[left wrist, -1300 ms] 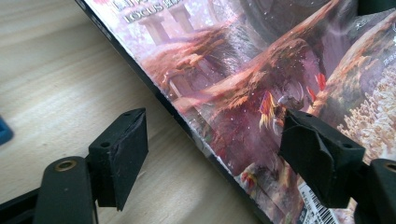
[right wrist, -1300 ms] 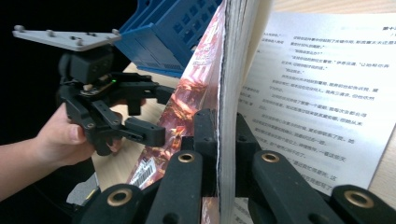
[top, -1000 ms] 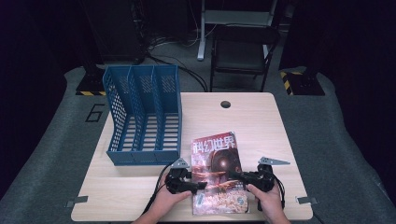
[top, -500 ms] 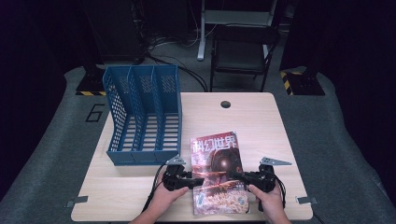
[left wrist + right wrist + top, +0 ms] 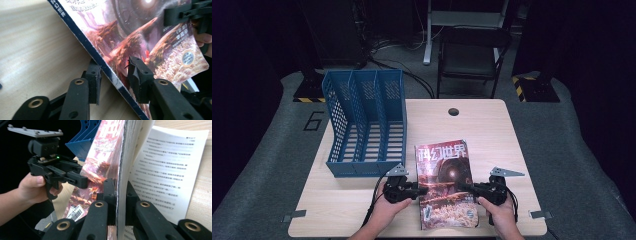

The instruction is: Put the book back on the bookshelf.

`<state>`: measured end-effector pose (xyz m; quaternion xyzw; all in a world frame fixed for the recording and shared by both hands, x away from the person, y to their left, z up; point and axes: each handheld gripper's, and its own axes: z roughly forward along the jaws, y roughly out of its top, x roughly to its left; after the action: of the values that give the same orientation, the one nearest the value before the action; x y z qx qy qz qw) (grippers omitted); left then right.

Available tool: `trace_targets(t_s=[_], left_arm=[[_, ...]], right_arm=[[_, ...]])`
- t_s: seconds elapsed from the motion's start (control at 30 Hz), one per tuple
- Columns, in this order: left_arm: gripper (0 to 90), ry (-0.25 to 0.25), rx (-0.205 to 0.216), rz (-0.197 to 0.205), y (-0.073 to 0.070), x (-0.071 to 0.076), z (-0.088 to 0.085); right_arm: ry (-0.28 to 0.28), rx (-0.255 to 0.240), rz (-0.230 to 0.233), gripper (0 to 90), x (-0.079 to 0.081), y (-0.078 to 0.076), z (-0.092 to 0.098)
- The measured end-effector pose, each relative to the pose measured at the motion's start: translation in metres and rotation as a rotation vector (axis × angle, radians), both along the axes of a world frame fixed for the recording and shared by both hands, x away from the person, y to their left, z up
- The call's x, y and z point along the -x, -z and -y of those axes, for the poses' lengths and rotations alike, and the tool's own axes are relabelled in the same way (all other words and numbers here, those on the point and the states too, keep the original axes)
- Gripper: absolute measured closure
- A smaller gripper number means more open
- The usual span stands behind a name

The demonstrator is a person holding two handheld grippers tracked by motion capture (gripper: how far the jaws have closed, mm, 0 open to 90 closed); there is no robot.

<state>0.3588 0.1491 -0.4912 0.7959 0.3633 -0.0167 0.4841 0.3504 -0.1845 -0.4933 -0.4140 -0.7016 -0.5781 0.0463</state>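
Note:
A magazine (image 5: 444, 180) with a red-brown cover is held up off the wooden table (image 5: 482, 130) near its front edge. My right gripper (image 5: 460, 187) is shut on its right edge; in the right gripper view the pads (image 5: 109, 192) pinch the cover and most of the pages (image 5: 121, 170), while a loose page (image 5: 162, 170) hangs toward the table. My left gripper (image 5: 424, 190) straddles the blue spine (image 5: 100, 60). Its jaws have just been closing, the spine is between them, and gaps still show beside both pads (image 5: 136, 75).
A blue three-slot file rack (image 5: 364, 125) stands at the left of the table, close behind my left hand (image 5: 384, 212). A round cable hole (image 5: 453, 111) is at the far edge. A dark chair (image 5: 469, 55) stands beyond the table.
My left gripper's jaws have narrowed around the magazine's left edge, and that hand has risen slightly. The right gripper has kept its grip in place.

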Motion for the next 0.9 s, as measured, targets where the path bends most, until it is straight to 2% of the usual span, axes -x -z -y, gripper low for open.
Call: trace_targets(t_s=[0.07, 0.27, 0.47, 0.53, 0.7, 0.9], left_arm=[[66.4, -0.001, 0.0, 0.012, -0.002, 0.001, -0.001], [69.5, 0.002, 0.006, 0.002, -0.006, 0.002, -0.002], [72.6, -0.004, 0.002, 0.025, -0.015, 0.003, -0.003], [74.0, -0.003, 0.001, 0.033, -0.016, 0.004, -0.003], [76.3, -0.008, 0.005, 0.05, -0.022, 0.004, -0.007], [80.3, -0.016, 0.022, 0.07, -0.027, 0.006, -0.011]], right_arm=[[-0.001, 0.007, 0.005, 84.8, 0.0, -0.001, -0.001], [0.0, 0.027, 0.004, 84.0, -0.001, -0.004, -0.004], [0.02, 0.038, -0.01, 82.1, 0.0, -0.01, -0.007], [0.027, 0.041, -0.026, 80.9, 0.0, -0.012, -0.007], [0.031, 0.078, -0.039, 78.4, -0.001, -0.019, -0.01], [0.04, 0.068, -0.057, 77.9, -0.007, -0.021, -0.009]])
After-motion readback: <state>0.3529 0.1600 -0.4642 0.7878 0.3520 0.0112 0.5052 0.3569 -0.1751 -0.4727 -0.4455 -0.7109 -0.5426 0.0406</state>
